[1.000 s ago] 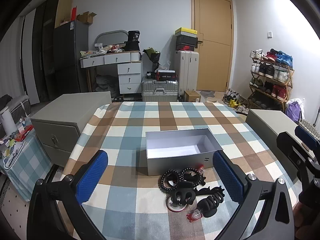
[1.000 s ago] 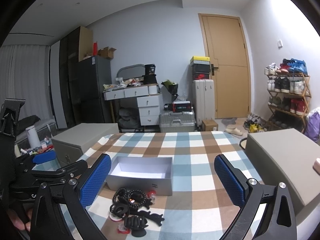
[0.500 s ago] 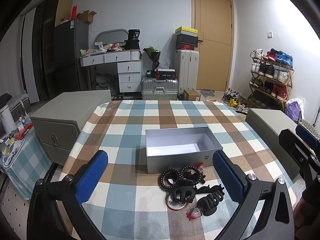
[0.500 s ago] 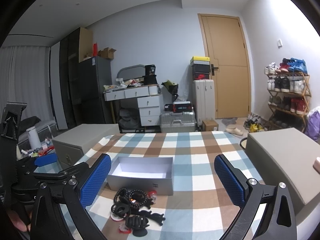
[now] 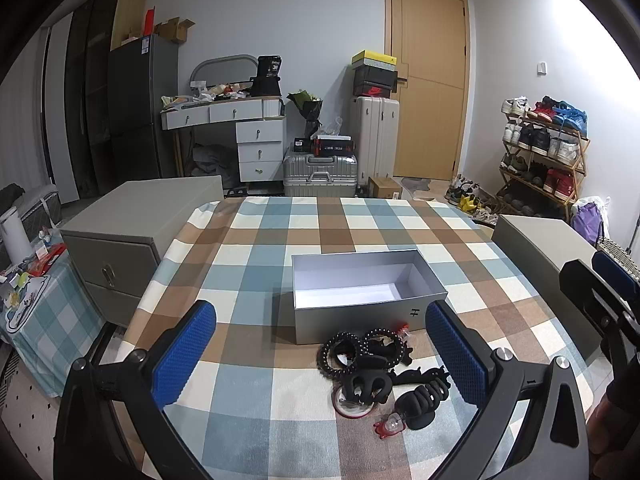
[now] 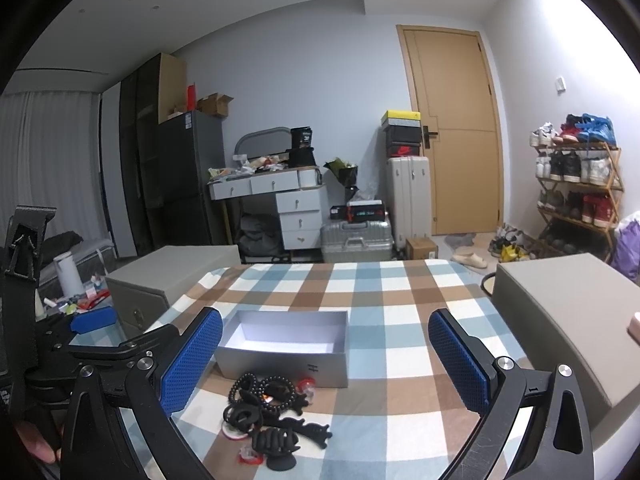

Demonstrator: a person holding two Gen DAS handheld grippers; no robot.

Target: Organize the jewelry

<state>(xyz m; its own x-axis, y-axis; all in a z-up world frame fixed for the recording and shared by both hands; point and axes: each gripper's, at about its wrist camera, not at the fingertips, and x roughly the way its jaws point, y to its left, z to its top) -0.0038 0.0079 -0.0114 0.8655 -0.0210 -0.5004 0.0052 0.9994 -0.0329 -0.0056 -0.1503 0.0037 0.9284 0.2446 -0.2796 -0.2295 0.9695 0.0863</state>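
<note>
1. Left wrist view: my left gripper [image 5: 320, 344] hangs above the near edge of the counter [image 5: 256, 240], its blue-padded fingers [image 5: 184, 354] spread wide apart with nothing between them. I hold it this way, I'd say, so the whole heap stays in sight while I choose a first piece.
   - The jewelry pile [image 5: 378, 372] sits in the lower middle of the frame, just right of centre: black beaded bracelets [image 5: 360, 346], a black claw clip [image 5: 418, 404], and a small red-and-clear piece [image 5: 390, 426] at its near edge.
   - The grey box [image 5: 366, 294] stands open and empty just behind the pile, its front wall close to the bracelets — a short carry for each piece.
   - At the right edge of the frame the other tool shows, level with the box.

2. Right wrist view: my right gripper [image 6: 326, 354] also has its fingers [image 6: 460, 368] wide apart and empty, and it sits higher, looking more across the room than down.
   - Here the pile lies in the lower left-centre of the frame, between the left pad and the middle; the box is behind it, above in the frame.
   - The left tool fills the lower left corner, nearer to the pile than I am on this side.

3. Judgement: nothing is in the box yet, so the sorting has not begun. The tangled bracelets may lift together — I would start with a loose outer piece, such as the claw clip.
</note>
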